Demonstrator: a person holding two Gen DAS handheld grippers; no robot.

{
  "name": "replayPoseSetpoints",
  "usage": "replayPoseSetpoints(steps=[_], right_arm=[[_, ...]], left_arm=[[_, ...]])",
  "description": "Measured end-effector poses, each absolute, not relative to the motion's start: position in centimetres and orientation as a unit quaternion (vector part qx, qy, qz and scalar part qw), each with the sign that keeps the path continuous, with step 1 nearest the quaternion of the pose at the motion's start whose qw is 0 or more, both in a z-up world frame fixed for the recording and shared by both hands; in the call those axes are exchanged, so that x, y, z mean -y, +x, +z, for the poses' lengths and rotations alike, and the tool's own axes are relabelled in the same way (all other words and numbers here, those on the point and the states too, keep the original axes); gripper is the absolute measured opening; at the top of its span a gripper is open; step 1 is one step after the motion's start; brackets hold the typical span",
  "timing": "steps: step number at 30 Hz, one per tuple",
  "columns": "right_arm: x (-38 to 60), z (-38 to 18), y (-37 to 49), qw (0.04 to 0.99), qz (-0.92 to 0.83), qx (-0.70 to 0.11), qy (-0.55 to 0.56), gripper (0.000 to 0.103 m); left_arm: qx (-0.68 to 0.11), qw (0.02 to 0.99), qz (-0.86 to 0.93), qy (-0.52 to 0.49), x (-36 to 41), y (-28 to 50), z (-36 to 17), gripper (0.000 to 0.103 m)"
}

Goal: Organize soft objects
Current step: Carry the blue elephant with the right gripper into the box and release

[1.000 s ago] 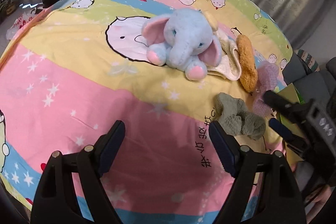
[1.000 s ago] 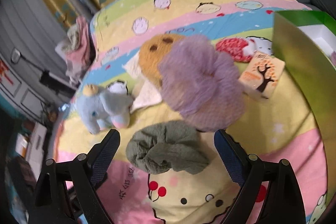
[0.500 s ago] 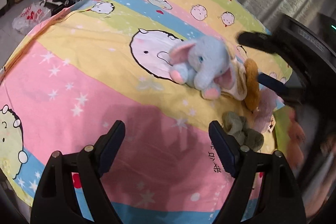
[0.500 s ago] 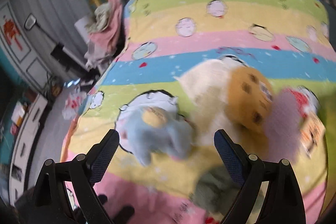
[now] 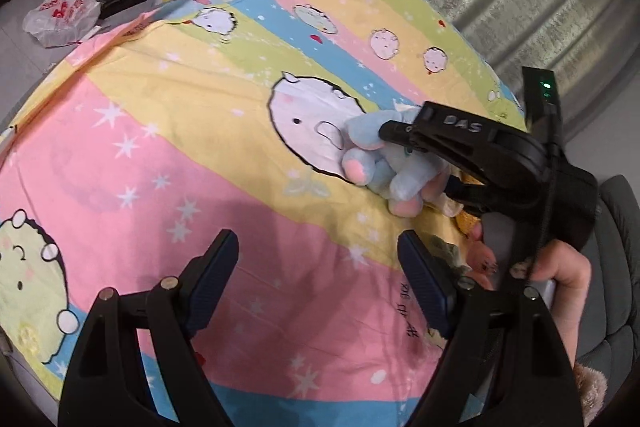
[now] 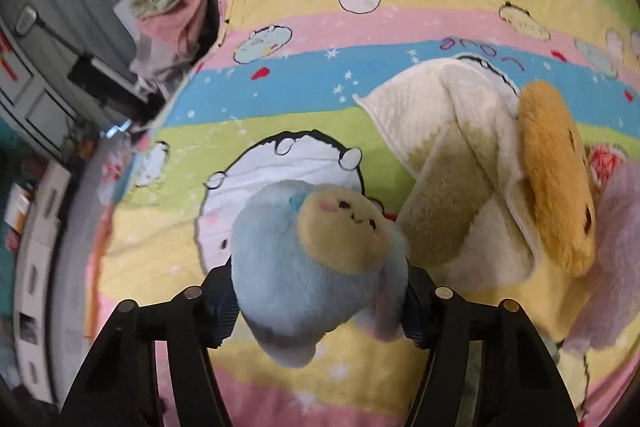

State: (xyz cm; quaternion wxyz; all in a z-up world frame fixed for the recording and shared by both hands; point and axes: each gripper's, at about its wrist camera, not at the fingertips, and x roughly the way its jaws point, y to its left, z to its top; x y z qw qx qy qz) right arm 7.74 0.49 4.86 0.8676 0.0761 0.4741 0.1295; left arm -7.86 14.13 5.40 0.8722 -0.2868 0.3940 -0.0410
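The left gripper (image 5: 318, 287) hangs spread and empty over the pink stripe of the bedsheet (image 5: 160, 131); nothing is between its fingers. Ahead of it and to its right, the right gripper (image 5: 404, 143) now reaches onto the blue plush elephant (image 5: 384, 167), where a second ago the toy lay alone on the bed.

In the right wrist view, the right gripper (image 6: 320, 301) has just been closing, and the elephant (image 6: 312, 267) now sits between its fingers, with both pads pressing into the fur on each side. A second ago these fingers were spread over a green scrunchie, so the hand has travelled across the bed to the toy. I judge that the grasp step is nearly done and lifting comes next; the toy's body bulges out in front of the pads, so it can slip if the squeeze is weak.

The elephant is round, short-furred and easy to squash, with a yellow patch that carries a small embroidered face. To the right of the gripper lies a folded cream fleece cloth (image 6: 448, 155), thick and nubby. Further right is an orange furry plush (image 6: 556, 179), oval in shape, and at the edge a fluffy lilac thing (image 6: 616, 251), partly cut off.
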Motion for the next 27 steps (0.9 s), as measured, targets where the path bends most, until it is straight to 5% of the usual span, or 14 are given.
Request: replayPoseSetpoints(steps=[19,24,27], right_arm=[[9.1,6.1,-2.5,0.848,0.227,-0.438,0.192,0.066],[10.7,5.5,-2.7,0.834,0.251,-0.441,0.216,0.066],[11.6,5.3,-2.7,0.83,0.246,-0.446,0.226,0.066]], left_arm=[[-0.379,0.904,-0.14,-0.136,-5.0,-9.4,5.8,0.078],[-0.374,0.906,-0.159,-0.118,-3.1,-9.3,5.7,0.066],[-0.371,0.903,-0.177,-0.124,-2.3,-9.3,6.0,0.05]])
